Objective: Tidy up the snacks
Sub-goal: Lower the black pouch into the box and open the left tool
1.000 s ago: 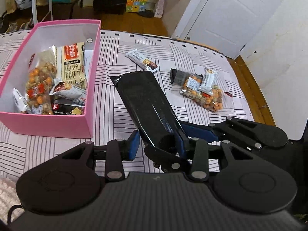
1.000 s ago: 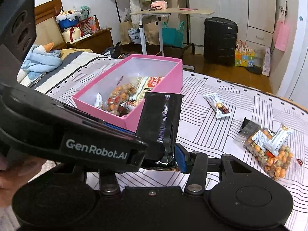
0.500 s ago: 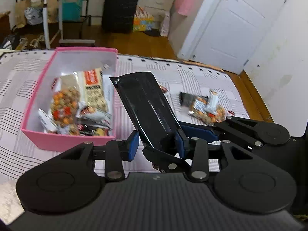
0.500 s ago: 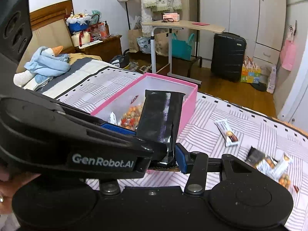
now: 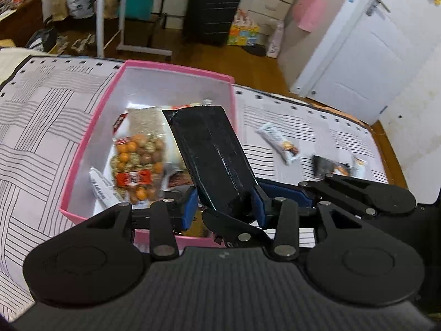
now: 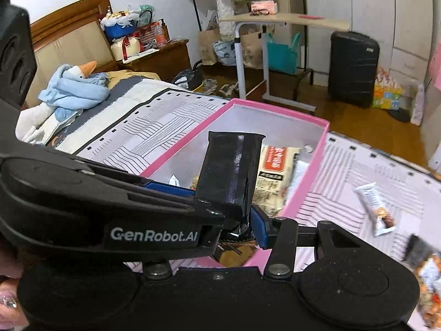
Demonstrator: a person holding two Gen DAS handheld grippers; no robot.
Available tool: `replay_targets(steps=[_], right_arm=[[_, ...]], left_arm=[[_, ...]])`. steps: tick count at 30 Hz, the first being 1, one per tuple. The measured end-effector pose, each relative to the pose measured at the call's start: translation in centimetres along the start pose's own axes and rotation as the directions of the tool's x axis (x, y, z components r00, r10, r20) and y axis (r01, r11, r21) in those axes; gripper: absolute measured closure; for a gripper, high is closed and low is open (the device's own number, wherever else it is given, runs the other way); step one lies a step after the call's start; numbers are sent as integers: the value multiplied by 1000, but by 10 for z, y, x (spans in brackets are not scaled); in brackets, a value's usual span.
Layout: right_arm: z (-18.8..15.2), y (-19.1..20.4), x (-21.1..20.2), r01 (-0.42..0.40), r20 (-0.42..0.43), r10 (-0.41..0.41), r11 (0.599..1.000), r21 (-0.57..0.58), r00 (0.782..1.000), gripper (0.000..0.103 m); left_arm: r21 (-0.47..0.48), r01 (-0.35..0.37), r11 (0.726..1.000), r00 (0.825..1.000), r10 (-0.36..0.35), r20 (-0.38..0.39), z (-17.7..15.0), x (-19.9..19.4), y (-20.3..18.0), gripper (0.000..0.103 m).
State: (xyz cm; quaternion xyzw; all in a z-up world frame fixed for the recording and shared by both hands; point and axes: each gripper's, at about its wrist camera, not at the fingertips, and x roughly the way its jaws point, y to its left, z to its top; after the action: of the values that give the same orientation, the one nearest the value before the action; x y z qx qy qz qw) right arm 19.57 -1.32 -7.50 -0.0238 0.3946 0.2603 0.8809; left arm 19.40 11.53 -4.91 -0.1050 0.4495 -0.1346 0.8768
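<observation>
A long black snack packet stands tilted over the open pink box. My left gripper is shut on its lower end. My right gripper is shut on the same black packet, and the left gripper's body crosses its view on the left. The pink box holds a clear nut bag, a beige packet and other wrappers. On the striped bed cover to the right lie a white bar and a blurred heap of a nut bag and wrappers.
The bed's edge runs just beyond the box, with wooden floor, a black suitcase and a rolling table behind. A white door stands at the right. A plush goose in a blue cloth lies at the headboard. A hand shows at the lower left.
Both grippers have carried the black packet to the left, from above the striped cover to above the pink box. The loose snacks on the cover have slid to the right of the views.
</observation>
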Motion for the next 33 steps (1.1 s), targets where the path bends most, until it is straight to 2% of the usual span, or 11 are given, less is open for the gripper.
replay_targets(steps=[5,11,15,18,23,29,33], right_arm=[[-17,-5,20,-36,17,35,999,19,999,49],[-18,-8,38,-45,-1,45,999,26,999,47],[-21,-13,44,-50,1,50,998,48,999,43],[-24,-10,42,-37,11,37,999,34,999,41],[-23,-7,21,-23,27,23,1000,12,999,39],[-27,-14,-29,-1,80,-3,999,46,997,34],[-35,-21,-67,55,115,-60,997,48,992,33]], left_arm=[[-24,-17,1000,999,16,-38,-3,25,16,62],[-36,-21,999,998,19,-60,-7,47,25,62],[9,-81,997,995,81,-50,-12,53,20,60],[14,-92,996,994,93,-58,-13,57,18,60],[28,-144,989,990,144,6,-14,45,14,60],[7,-112,994,994,112,17,-10,21,7,60],[58,-104,993,994,102,28,-10,3,-11,60]])
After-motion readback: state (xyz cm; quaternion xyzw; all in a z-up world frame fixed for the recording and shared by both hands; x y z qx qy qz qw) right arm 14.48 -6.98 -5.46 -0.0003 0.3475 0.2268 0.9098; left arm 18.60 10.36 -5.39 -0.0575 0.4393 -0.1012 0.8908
